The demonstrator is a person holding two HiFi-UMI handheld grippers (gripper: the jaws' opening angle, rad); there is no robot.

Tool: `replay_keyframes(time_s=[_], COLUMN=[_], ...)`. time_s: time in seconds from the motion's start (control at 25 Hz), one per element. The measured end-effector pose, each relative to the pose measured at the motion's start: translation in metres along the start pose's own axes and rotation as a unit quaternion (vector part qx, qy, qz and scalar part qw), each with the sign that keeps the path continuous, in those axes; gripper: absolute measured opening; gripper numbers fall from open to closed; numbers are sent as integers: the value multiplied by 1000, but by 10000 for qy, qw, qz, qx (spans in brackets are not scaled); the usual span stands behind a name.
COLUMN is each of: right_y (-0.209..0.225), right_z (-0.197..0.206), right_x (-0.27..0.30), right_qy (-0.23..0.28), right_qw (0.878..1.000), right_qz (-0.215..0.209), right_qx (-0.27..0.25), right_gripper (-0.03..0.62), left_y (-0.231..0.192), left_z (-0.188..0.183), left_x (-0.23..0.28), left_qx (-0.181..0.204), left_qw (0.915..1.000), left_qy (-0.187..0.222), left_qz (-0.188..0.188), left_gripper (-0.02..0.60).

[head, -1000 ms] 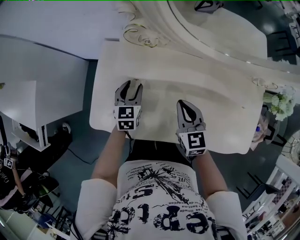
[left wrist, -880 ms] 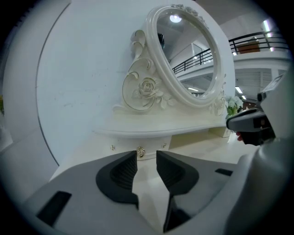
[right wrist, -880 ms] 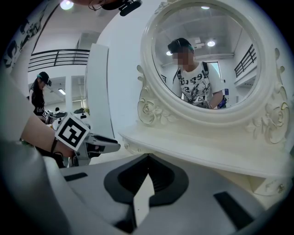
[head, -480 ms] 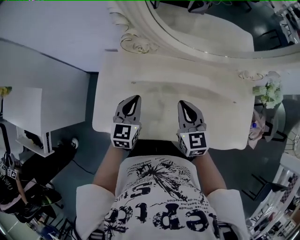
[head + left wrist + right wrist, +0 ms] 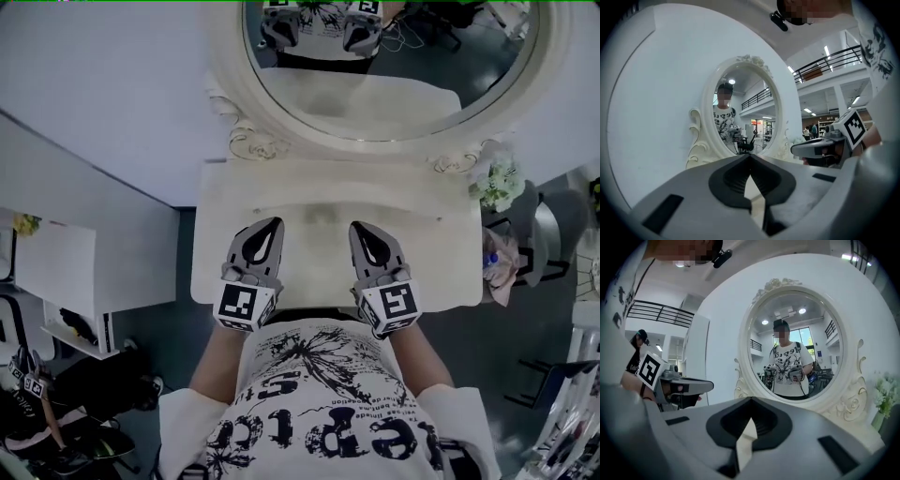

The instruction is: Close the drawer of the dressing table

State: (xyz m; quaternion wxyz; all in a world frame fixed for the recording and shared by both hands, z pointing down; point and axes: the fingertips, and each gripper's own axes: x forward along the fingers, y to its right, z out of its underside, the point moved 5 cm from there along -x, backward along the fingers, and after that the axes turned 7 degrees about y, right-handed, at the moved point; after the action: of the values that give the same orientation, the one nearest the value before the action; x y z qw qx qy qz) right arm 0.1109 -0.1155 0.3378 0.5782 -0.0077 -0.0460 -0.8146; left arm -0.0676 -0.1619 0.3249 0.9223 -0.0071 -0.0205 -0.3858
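Note:
The cream dressing table (image 5: 422, 225) stands below its oval mirror (image 5: 375, 66). Its drawer is hidden under the tabletop's front edge and my body. My left gripper (image 5: 271, 224) hovers over the front left of the tabletop, jaws shut and empty. My right gripper (image 5: 360, 228) hovers beside it, also shut on nothing. In the left gripper view the shut tips (image 5: 750, 157) point at the mirror (image 5: 740, 112), with the right gripper (image 5: 820, 147) alongside. In the right gripper view the closed tips (image 5: 751, 402) face the mirror (image 5: 797, 348), which reflects me holding both grippers.
A vase of white flowers (image 5: 495, 183) stands at the table's right end. A white cabinet (image 5: 56, 272) sits to the left, a dark chair (image 5: 548, 234) to the right. A white wall (image 5: 112, 84) backs the mirror.
Both grippers have risen from the table's front edge to above its top. The left gripper's jaws have closed. The head view has tipped up, showing more of the mirror.

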Motion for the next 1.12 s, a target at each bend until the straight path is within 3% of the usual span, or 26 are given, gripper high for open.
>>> replay_keyframes(time_s=[0.28,0.68,1.12], right_y=[14,22,30], right_z=[-27,-35,-27], right_x=[-9,-6,1], right_qy=[338,403,291], right_qw=[9988,9984,9987], right_qz=[294,45,151], right_qx=[-189,-383,-398], right_gripper=[14,14,14], left_y=[16,18,19], left_z=[-32,-38,-34], left_x=[8,26,38], left_qx=[119,-14,-73], left_qw=[9983,9990,9993], left_qy=[263,186,142], left_qz=[503,400,327], left_gripper=[18,18,18])
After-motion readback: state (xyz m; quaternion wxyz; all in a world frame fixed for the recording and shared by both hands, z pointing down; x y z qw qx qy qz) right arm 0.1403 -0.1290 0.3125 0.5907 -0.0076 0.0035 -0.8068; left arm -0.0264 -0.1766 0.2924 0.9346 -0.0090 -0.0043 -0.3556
